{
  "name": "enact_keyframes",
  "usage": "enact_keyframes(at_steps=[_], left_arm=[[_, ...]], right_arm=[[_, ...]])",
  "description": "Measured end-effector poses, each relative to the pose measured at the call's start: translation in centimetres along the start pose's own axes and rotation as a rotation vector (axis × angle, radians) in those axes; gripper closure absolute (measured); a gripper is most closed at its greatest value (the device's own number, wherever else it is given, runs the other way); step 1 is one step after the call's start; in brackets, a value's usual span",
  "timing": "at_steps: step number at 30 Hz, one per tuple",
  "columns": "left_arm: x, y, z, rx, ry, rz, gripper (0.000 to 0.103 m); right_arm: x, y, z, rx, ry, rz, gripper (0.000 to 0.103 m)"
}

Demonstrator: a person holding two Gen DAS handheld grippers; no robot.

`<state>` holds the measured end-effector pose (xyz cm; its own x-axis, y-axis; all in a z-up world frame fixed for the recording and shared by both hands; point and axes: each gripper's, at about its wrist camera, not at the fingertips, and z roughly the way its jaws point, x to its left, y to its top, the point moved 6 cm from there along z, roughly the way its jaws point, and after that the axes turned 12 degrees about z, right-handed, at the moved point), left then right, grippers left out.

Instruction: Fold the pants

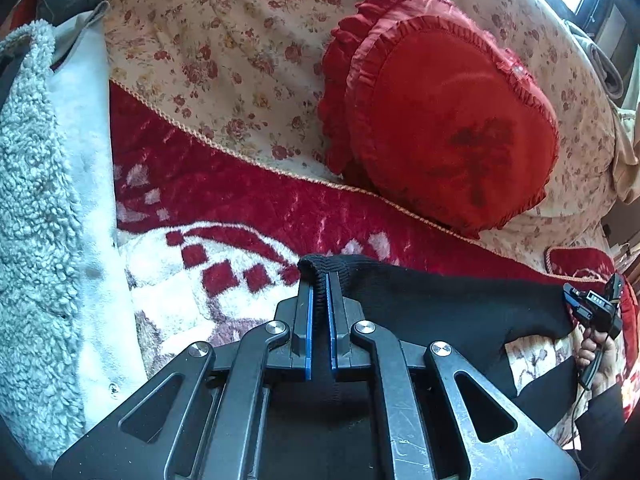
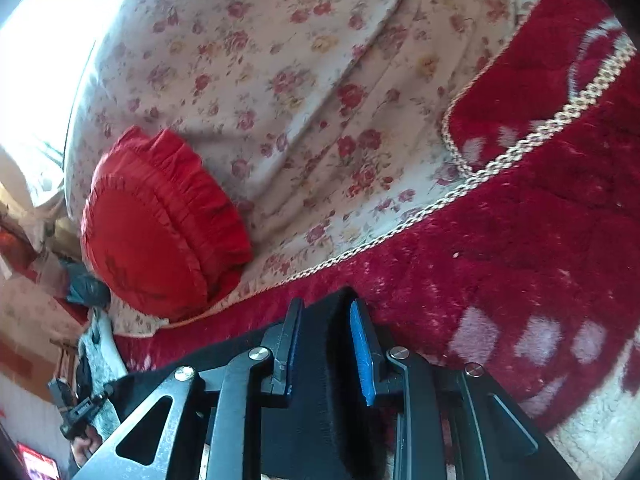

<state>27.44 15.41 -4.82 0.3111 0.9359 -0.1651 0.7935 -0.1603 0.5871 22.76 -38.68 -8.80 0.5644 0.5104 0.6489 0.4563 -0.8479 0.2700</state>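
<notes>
Pinching ribbed black knit pants (image 1: 440,300), left gripper (image 1: 319,280) and right gripper (image 2: 326,312) both clamp fabric above a plush red blanket (image 1: 240,192).

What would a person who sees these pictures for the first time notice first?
Probably the bright red frilled cushion, which lies on the flowered cover behind a dark red blanket. Next come the black pants, clamped at one edge by the left gripper and lying between the fingers of the right gripper.
</notes>
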Motion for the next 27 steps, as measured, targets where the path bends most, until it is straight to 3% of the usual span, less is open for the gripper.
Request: enact_keyframes(at_steps=[2, 8, 13, 17, 22, 27], left_arm=[[0.2, -0.2, 0.2, 0.003, 0.009, -0.001, 0.099], [-0.5, -0.6, -2.1, -0.072, 0.014, 0.01, 0.099], [-1.8, -2.5, -5.9, -0.149, 0.023, 0.065, 0.099], [-2.1, -6.1, -8.4, -0.18, 0.021, 0.051, 0.099], [-2.0, -12.5, -9.6, -0.159, 0.005, 0.015, 0.099], [-0.6, -17.5, -8.5, -0.068, -0.014, -0.063, 0.094]], right_arm=[[0.3, -0.3, 0.2, 0.007, -0.006, -0.033, 0.1], [2.8, -1.0, -3.1, -0.068, 0.0, -0.174, 0.101], [4.3, -4.7, -8.0, -0.113, 0.002, -0.332, 0.101], [3.3, -8.8, -12.3, -0.128, -0.016, -0.412, 0.101], [0.2, -13.1, -15.2, -0.094, -0.084, -0.456, 0.101], [-3.2, -15.0, -15.2, -0.037, -0.206, -0.496, 0.101]])
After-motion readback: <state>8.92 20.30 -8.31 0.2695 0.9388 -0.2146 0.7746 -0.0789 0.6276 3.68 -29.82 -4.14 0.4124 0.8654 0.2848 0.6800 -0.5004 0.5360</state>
